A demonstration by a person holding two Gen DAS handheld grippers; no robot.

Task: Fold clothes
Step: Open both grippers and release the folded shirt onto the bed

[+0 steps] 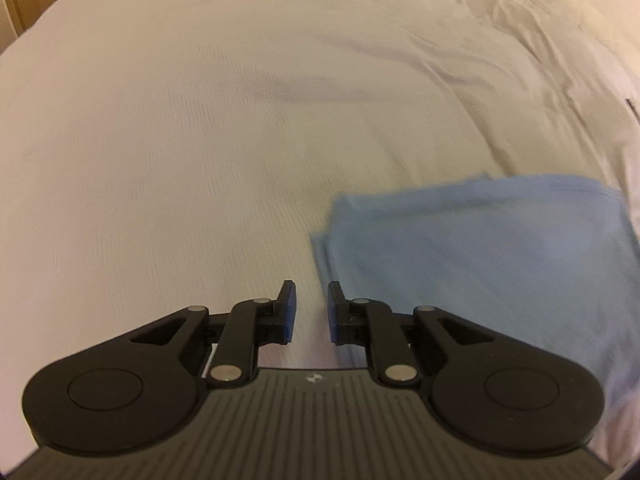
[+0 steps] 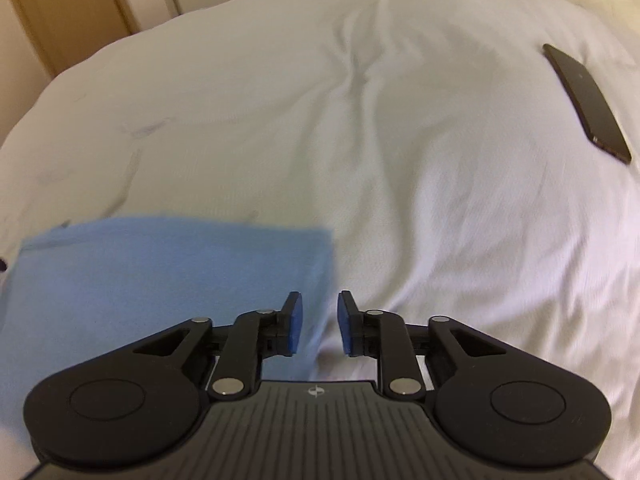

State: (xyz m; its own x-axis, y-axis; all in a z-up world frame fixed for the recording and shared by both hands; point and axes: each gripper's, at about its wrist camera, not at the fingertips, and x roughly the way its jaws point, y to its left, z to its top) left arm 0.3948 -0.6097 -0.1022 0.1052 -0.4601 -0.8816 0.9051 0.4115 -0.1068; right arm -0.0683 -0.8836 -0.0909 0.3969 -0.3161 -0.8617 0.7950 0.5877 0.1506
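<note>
A light blue cloth [image 1: 480, 248] lies folded in flat layers on the white bed; it also shows in the right wrist view [image 2: 160, 288]. My left gripper [image 1: 312, 308] is open and empty, held above the bed just left of the cloth's left edge. My right gripper [image 2: 320, 320] is open and empty, held over the cloth's right edge, with its left finger above the cloth and its right finger above the sheet.
The white duvet [image 1: 240, 120] is wrinkled, with deeper folds [image 2: 380, 92] toward the far side. A dark phone [image 2: 588, 104] lies on the bed at the right. Wooden doors [image 2: 60, 8] stand beyond the bed's far left edge.
</note>
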